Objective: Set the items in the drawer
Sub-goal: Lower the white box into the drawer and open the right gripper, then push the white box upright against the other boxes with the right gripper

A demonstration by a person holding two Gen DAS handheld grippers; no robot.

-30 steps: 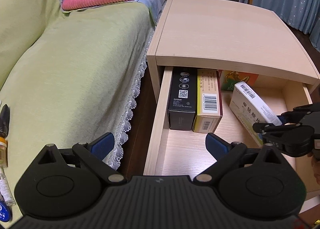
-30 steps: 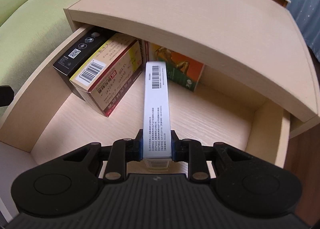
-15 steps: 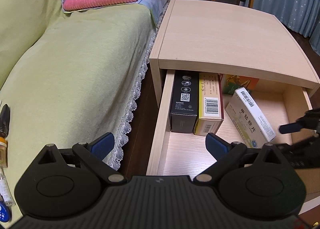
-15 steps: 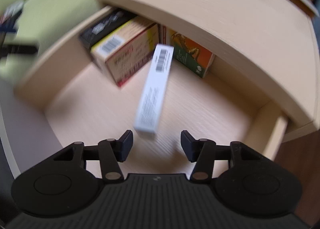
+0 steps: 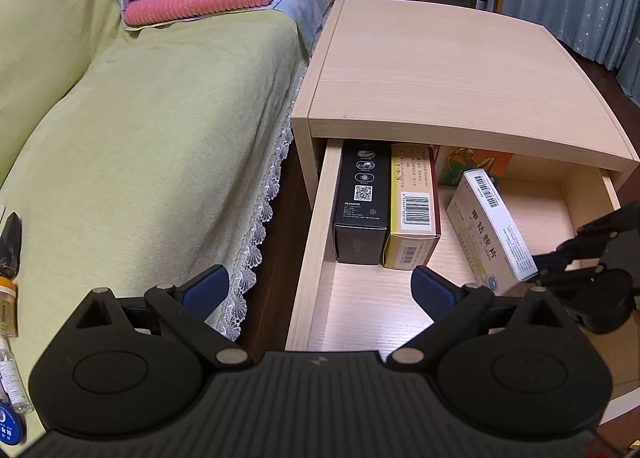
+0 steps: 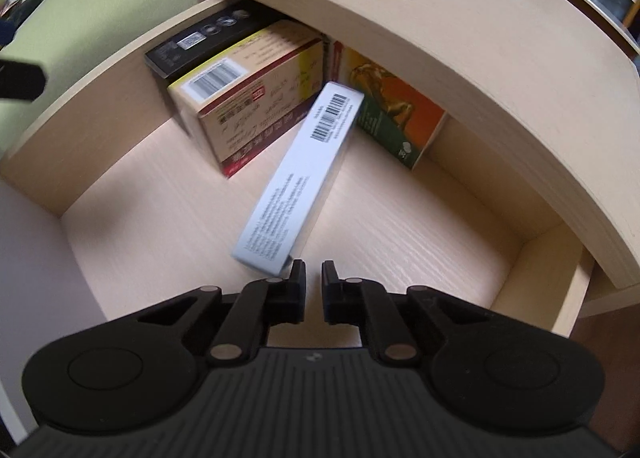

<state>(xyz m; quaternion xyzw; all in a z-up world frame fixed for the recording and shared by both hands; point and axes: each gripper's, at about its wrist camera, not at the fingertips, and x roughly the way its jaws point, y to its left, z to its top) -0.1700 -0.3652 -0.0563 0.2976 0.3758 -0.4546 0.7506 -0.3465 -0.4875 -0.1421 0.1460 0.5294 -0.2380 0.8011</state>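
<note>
I see the flat white cardboard medicine box, barcoded on its narrow top edge, standing on its long side mid-floor of the pale wooden drawer, leaning toward the yellow-and-maroon carton. Right gripper sits level just behind the box's near end, fingers nearly pressed together, holding nothing. Left gripper hovers above the drawer's left front corner, blue pads spread wide, empty.

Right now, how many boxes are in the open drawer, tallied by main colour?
Black box: 1
Yellow box: 1
White box: 1
Orange-and-green box, partly under the cabinet top: 1
Total: 4 boxes in the drawer.
</note>
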